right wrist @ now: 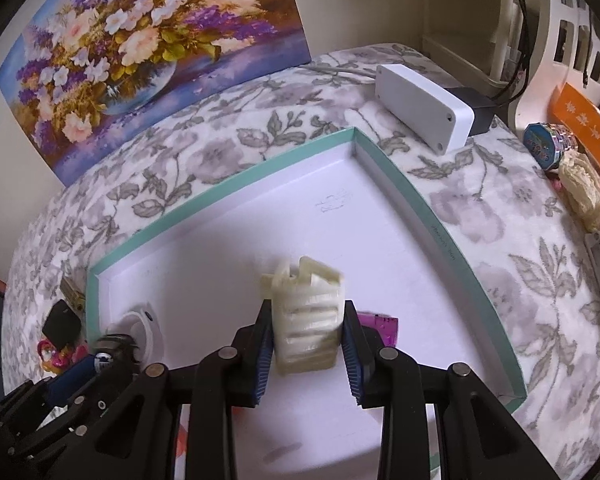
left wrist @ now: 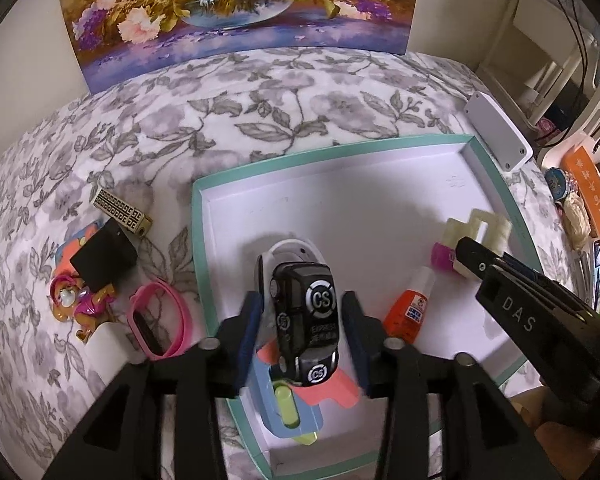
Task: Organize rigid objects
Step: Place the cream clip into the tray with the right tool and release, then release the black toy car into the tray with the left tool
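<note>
A teal-rimmed white tray (left wrist: pixel 198 216) lies on the flowered cloth; it also shows in the right wrist view (right wrist: pixel 412 196). My left gripper (left wrist: pixel 300 332) is open, its pads on either side of a black toy car (left wrist: pixel 306 320) without touching it; the car rests on a white ring, a blue piece and a coral piece in the tray. My right gripper (right wrist: pixel 306 344) holds a cream ribbed plastic piece (right wrist: pixel 306 320) between its pads over the tray, above a magenta item (right wrist: pixel 380 326). An orange glue bottle (left wrist: pixel 410 308) lies in the tray.
Left of the tray lie a pink wristband (left wrist: pixel 158 322), a black box (left wrist: pixel 104 258), a gold patterned block (left wrist: pixel 122 214) and a pink toy figure (left wrist: pixel 76 304). A white case (right wrist: pixel 424 108) sits behind the tray. Clutter lines the right edge (right wrist: pixel 580 184).
</note>
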{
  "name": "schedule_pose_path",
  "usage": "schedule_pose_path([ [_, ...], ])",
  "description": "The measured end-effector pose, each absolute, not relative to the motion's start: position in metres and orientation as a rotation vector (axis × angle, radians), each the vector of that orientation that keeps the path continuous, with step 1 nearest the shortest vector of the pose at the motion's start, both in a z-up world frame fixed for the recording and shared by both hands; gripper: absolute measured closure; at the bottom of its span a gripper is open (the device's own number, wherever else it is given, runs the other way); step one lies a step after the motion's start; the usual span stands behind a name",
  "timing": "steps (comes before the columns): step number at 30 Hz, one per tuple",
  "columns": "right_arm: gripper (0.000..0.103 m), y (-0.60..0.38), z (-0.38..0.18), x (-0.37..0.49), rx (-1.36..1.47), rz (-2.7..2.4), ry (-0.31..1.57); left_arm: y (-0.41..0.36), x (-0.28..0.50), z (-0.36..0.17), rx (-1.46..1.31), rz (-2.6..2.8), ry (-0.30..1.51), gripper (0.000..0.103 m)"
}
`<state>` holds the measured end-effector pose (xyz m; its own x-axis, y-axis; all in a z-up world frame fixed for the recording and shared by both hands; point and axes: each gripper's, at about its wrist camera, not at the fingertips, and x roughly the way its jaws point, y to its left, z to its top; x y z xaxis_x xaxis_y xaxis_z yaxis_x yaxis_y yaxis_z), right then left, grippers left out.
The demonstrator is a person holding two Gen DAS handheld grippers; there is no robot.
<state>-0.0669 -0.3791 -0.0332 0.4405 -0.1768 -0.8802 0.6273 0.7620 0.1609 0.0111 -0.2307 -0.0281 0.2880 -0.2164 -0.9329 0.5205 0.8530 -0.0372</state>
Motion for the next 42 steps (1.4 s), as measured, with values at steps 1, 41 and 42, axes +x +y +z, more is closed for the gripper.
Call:
schedule_pose_path([
  [1,0.059,-0.379,-0.033,-0.067,0.516,-0.528,0.996,-0.230,0.012,-0.027,0.296,-0.502,1.181,0.054],
  [41,0.000,-0.321,-0.006,-0.036,0.452,-0.413,0.939,0.019,0.121,0.007,-0.112,0.081,1.118,0.004],
  [42,0.000,-0.312,-0.003,-0.031,0.446,-0.392,0.938,0.026,0.121,0.009,-0.122,0.087,1.110,0.004],
])
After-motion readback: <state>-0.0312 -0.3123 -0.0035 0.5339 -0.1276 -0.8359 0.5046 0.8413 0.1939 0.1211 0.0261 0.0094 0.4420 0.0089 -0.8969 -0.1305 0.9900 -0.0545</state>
